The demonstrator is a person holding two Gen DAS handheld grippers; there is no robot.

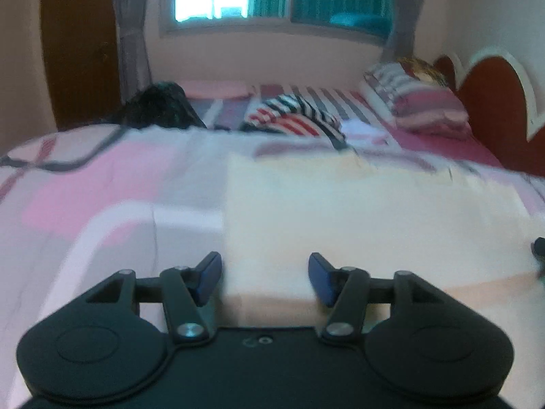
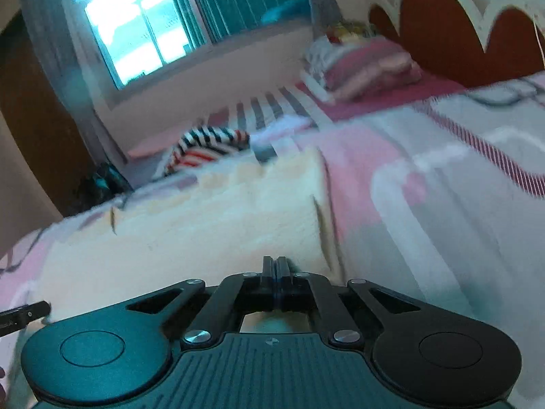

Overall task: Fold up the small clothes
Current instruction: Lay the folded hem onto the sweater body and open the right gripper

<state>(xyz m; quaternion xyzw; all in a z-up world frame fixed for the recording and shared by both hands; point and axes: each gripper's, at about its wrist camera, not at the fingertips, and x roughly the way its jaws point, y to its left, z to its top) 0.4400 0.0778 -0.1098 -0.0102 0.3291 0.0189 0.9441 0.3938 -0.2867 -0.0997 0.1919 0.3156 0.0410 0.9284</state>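
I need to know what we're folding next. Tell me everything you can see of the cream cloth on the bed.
The cream cloth is a pale, soft-looking fabric, plain, lying flat on the pink patterned bedsheet. Its side edges look straight; the far edge looks uneven in the right wrist view. The left gripper stands open over its near edge. The right gripper is shut at its near edge; whether it pinches fabric cannot be told.

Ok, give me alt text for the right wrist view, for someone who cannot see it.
The right gripper, shut, sits at the near edge of a cream cloth spread on a pink and white bedsheet. Beyond lie a striped garment, pillows, a red headboard and a bright window; the picture is blurred.
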